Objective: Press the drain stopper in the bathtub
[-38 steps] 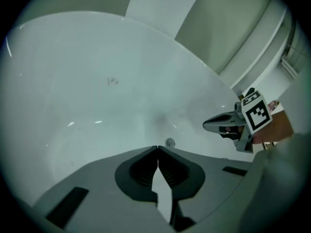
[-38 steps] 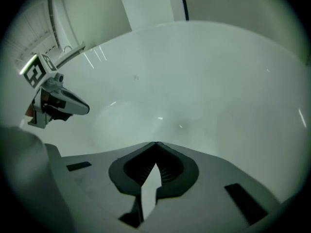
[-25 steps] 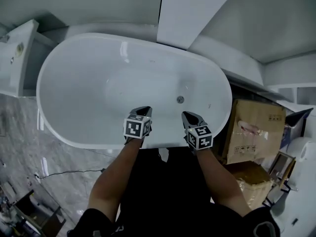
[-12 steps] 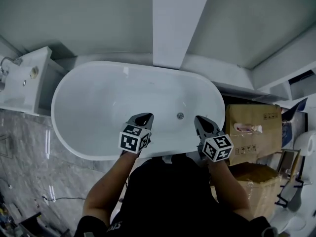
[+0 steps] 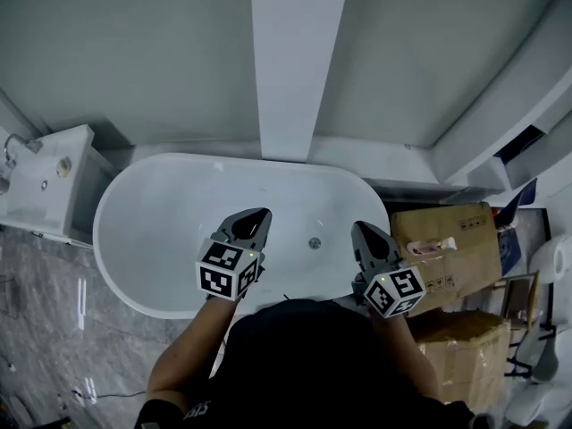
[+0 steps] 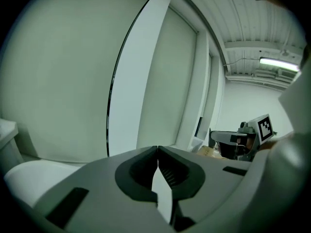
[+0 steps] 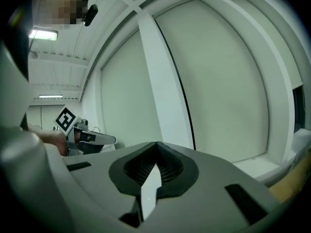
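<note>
**Both grippers closed above the tub, stopper untouched**

A grey-green wall fills the top of the head view, split at 12 o'clock by a white pillar (image 5: 286, 61). Below it lies the white oval bathtub (image 5: 152, 231), its long axis running from 9 to 3 o'clock, with grey marble floor (image 5: 45, 302) at 8 o'clock. At 3 o'clock, just beside the tub's end, stands a cardboard box (image 5: 447, 248); it carries print and handling symbols, all too small to read, and a second box (image 5: 465, 351) sits below it at 5 o'clock. A white basin unit (image 5: 45, 186) with a tap stands at 9 o'clock, next to the tub's other end.

The left gripper (image 5: 259, 211) hangs over the tub's near side, pointing toward 12 o'clock. In the left gripper view its jaws meet at the tips, with only a thin slit lower down and nothing between them. The right gripper (image 5: 362, 226) is over the near rim toward 3 o'clock. The right gripper view shows its jaws likewise pressed together at the tips and empty. Each gripper bears a cube of black-and-white square markers, with no legible lettering.

The drain stopper (image 5: 315, 243), a small round metal disc, sits on the tub floor toward 3 o'clock from the tub's middle. In the head view it shows between the two grippers, clear of both.
</note>
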`<state>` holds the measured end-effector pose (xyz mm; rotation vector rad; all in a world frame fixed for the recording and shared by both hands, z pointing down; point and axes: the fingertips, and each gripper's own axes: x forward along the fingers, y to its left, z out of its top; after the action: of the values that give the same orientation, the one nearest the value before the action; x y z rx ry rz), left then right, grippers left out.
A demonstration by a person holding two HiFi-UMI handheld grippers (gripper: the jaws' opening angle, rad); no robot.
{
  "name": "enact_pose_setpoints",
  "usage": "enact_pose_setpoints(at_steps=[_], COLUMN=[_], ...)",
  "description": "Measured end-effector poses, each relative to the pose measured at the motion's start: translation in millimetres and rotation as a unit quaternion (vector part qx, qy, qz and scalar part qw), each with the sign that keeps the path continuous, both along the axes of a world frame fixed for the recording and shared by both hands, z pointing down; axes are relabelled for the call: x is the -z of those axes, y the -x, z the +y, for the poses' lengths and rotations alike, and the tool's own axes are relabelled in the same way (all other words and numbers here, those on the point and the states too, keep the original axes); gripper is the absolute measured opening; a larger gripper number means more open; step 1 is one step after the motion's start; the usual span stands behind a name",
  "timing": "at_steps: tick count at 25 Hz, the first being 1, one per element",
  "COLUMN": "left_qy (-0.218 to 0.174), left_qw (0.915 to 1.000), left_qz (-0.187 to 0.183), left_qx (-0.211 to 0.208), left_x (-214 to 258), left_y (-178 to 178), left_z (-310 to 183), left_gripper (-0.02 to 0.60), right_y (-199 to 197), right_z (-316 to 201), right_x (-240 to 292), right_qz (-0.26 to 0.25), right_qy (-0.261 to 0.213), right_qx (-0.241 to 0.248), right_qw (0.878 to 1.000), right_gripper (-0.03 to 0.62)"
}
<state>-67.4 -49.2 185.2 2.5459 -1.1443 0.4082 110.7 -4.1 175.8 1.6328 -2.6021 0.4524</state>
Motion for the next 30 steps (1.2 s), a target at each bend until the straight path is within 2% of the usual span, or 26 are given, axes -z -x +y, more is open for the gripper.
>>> enact_pose_setpoints(at_steps=[4, 7, 12, 18, 30], left_qy=[-0.049, -0.065, -0.077, -0.092, -0.096], left_qw=[0.9988, 0.9977, 0.9964, 0.9945, 0.9932], left_qz=[0.005, 0.008, 0.012, 0.013, 0.013], left_qx=[0.007, 0.018, 0.033, 0.049, 0.064], left_x=[40.3, 55.6, 67.1, 72.0, 76.4], left_y=[-16.7, -27.8, -53.2, -76.6, -97.7], left_z=[2.2, 1.4, -0.2, -3.6, -11.4], left_gripper=[0.018, 0.018, 0.018, 0.018, 0.018], right_y=[-10.2, -25.5, -53.8, -76.2, -108.6], right_z=[-1.7, -10.0, -18.7, -24.3, -35.2], right_x=[32.6, 49.8, 75.6, 83.0, 77.1], right_qz=[0.000, -0.005, -0.005, 0.000, -0.017], right_qy=[-0.048, -0.073, -0.089, -0.103, -0.101], right_qx=[0.011, 0.019, 0.028, 0.050, 0.049], right_qw=[0.999, 0.997, 0.996, 0.993, 0.994], right_gripper=[0.012, 0.012, 0.011, 0.011, 0.012])
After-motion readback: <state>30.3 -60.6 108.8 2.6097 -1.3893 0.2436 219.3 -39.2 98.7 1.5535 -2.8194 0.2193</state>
